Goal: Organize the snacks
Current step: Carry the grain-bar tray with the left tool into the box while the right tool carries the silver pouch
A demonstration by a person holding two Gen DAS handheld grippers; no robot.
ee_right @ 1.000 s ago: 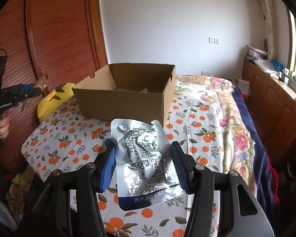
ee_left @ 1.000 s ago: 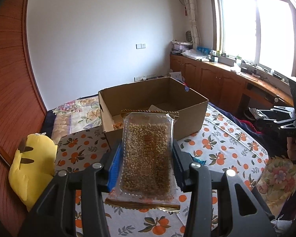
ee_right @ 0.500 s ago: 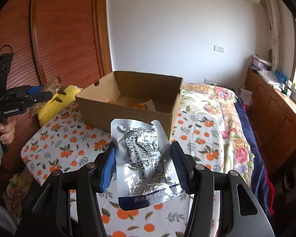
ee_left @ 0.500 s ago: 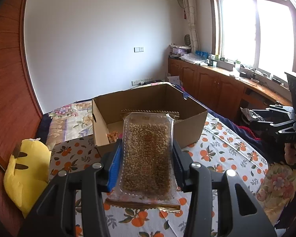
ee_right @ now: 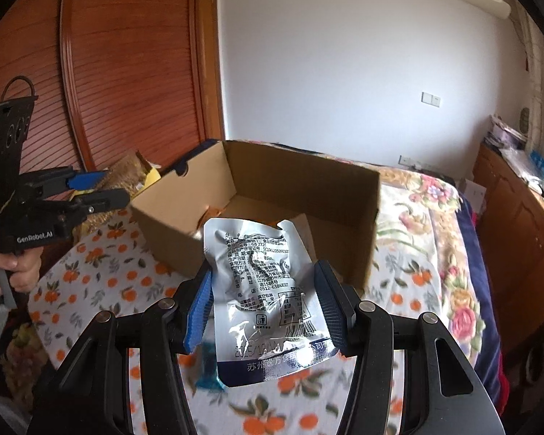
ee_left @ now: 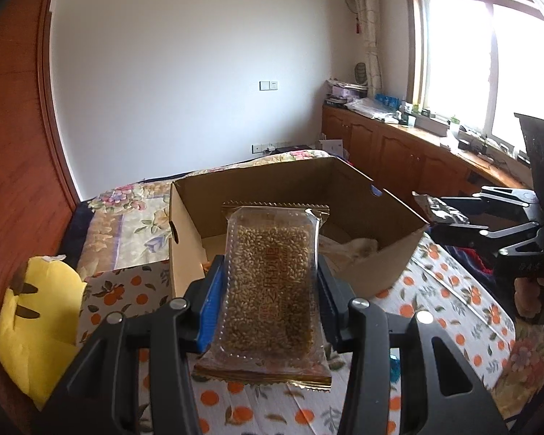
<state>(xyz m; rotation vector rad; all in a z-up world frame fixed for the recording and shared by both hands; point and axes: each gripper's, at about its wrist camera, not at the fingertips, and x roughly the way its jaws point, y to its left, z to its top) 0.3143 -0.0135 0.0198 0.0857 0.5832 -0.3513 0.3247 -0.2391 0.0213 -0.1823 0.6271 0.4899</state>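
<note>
My left gripper (ee_left: 270, 272) is shut on a clear pack of brown puffed-grain bars (ee_left: 270, 279), held over the near wall of an open cardboard box (ee_left: 391, 268) on the bed. The right wrist view shows my right gripper (ee_right: 263, 282) shut on a silver foil pouch (ee_right: 261, 286) with printed text, just in front of the same box (ee_right: 301, 185). A few snacks lie inside the box, partly hidden. Each gripper shows in the other's view: the right gripper (ee_left: 439, 217) at the box's right, the left gripper (ee_right: 108, 185) at its left.
A yellow plush toy (ee_left: 32, 319) lies left of the box. A blue wrapper (ee_right: 208, 369) lies on the orange-print cloth (ee_right: 101, 279) under my right gripper. Wooden panels (ee_right: 127, 72) stand on the left, low cabinets (ee_left: 399, 152) under the window on the right. A hand (ee_right: 14, 272) grips the left tool.
Both grippers have moved closer to the box with their packs still held; the box looks larger and more of its inside shows.
</note>
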